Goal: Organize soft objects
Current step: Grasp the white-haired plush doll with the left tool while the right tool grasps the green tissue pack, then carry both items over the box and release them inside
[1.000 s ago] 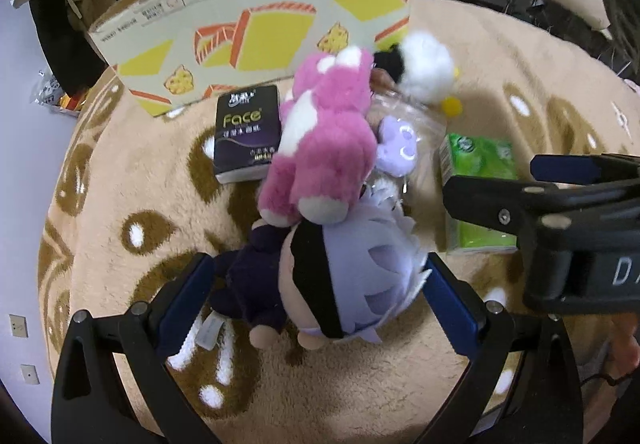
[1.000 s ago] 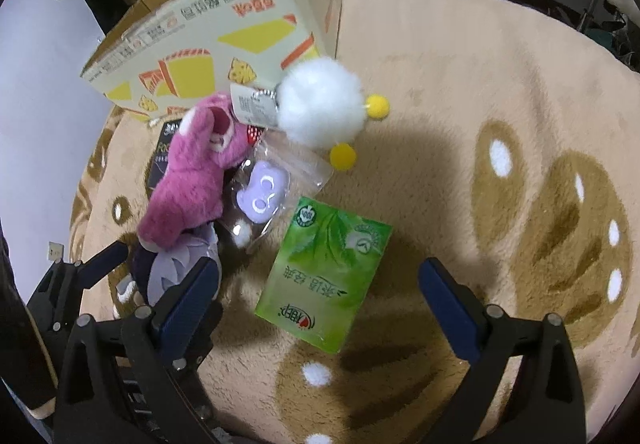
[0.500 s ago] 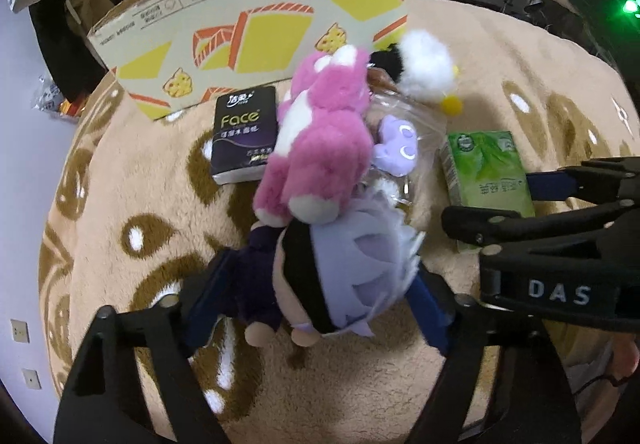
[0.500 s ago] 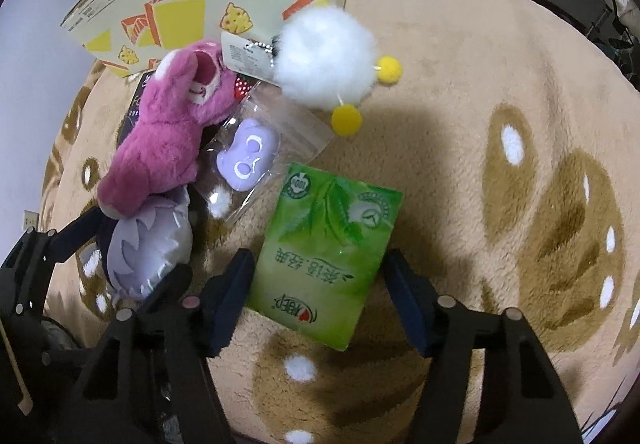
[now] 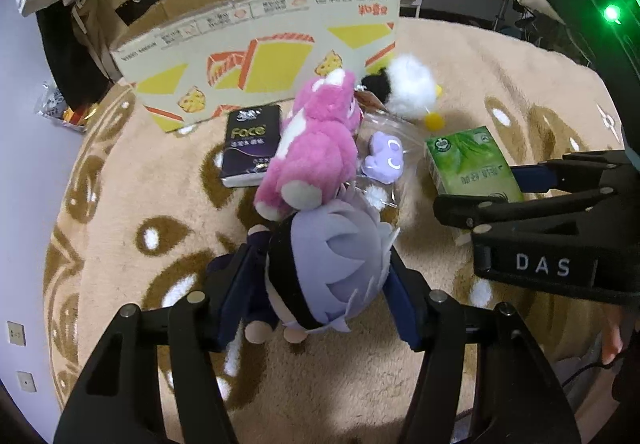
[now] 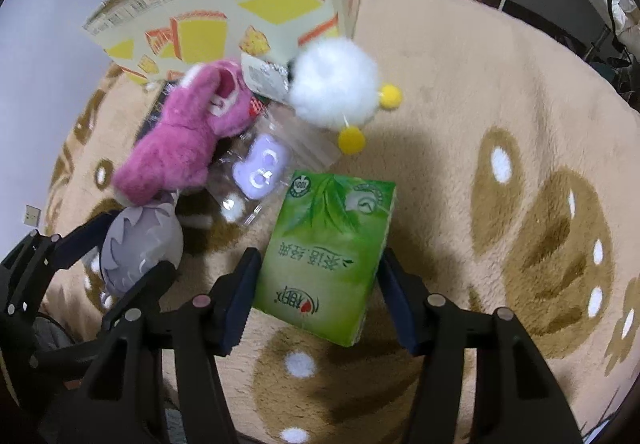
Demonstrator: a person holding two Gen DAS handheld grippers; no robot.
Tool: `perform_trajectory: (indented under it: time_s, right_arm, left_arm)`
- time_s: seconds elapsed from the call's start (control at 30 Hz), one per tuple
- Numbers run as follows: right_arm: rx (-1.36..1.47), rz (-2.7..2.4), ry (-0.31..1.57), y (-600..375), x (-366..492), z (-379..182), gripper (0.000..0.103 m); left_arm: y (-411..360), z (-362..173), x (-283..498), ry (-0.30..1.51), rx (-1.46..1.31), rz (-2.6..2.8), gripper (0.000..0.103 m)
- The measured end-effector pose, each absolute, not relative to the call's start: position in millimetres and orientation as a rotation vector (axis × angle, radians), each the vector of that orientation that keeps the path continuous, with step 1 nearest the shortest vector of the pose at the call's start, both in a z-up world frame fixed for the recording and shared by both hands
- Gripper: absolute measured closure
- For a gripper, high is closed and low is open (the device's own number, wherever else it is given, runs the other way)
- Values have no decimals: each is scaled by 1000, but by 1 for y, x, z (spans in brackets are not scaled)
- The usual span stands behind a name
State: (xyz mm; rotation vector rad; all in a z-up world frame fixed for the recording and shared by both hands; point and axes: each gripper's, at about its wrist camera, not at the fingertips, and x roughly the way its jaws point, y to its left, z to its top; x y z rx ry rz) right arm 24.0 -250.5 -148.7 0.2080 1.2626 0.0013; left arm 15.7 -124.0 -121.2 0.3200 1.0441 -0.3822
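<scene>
My left gripper (image 5: 320, 284) is shut on a plush doll with lilac hair (image 5: 332, 264), also seen in the right wrist view (image 6: 140, 240). My right gripper (image 6: 316, 284) is shut on a green tissue pack (image 6: 328, 248), which also shows in the left wrist view (image 5: 472, 163). A pink plush bear (image 5: 316, 147) lies just beyond the doll. A small purple toy in a clear bag (image 5: 384, 159) lies beside it. A white fluffy toy with yellow pompoms (image 6: 336, 83) lies by the cardboard box (image 5: 260, 43).
A dark "Face" tissue pack (image 5: 250, 143) lies left of the pink bear, in front of the open box. All rest on a round beige rug (image 6: 520, 123). Shelves, bags and clothes stand behind the box.
Both grippers have closed: the left on the lilac-haired doll, the right on the green tissue pack. Both views have lifted and pulled in slightly.
</scene>
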Motion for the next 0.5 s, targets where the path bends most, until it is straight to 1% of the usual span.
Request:
perform_trajectory:
  time_s: [0.2,0.5]
  right_arm:
    - [217,15,1139,-251,12,-121,41]
    - [205,45,879,-240,-11,-63,41]
  left_arm:
    - [-107,-105,11,1000,283,-356,42]
    - [-72,-48,-16,812,171,-271,42]
